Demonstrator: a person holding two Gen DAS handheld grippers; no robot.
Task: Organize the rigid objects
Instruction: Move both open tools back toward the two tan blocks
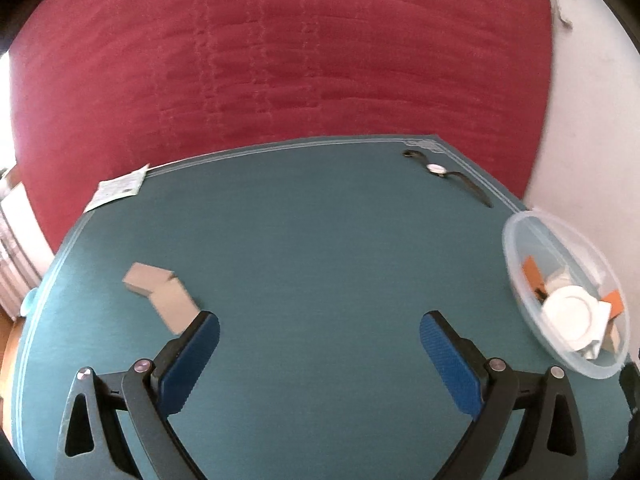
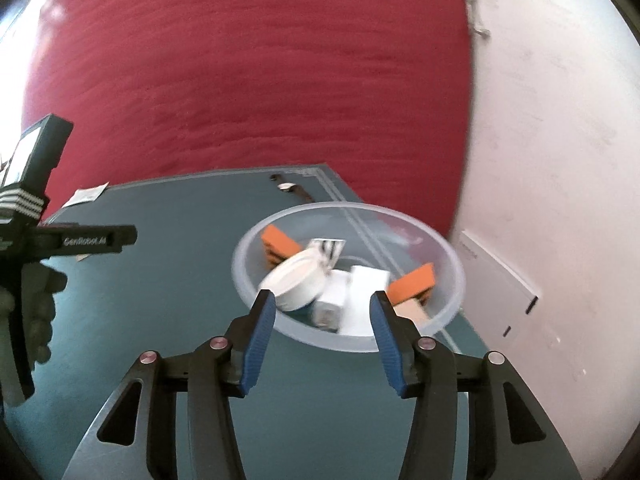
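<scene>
My left gripper (image 1: 320, 318) hangs open over the teal table mat (image 1: 320, 220), nothing between its blue pads. Two tan flat boxes (image 1: 162, 294) lie just beyond its left finger. A wristwatch (image 1: 436, 168) lies at the far right corner, and a paper sachet (image 1: 120, 188) at the far left edge. My right gripper (image 2: 322, 296) is open at the near rim of a clear plastic bowl (image 2: 248, 240), with no pad touching anything. The bowl holds a white round tin (image 2: 296, 276), white boxes (image 2: 368, 284) and orange blocks (image 2: 280, 242).
The bowl (image 1: 516, 232) stands at the table's right edge, close to a white wall (image 2: 540, 160). A red cloth (image 1: 280, 60) hangs behind the table. A gloved hand (image 2: 40, 308) holding the other tool's black body (image 2: 80, 240) shows at the left of the right wrist view.
</scene>
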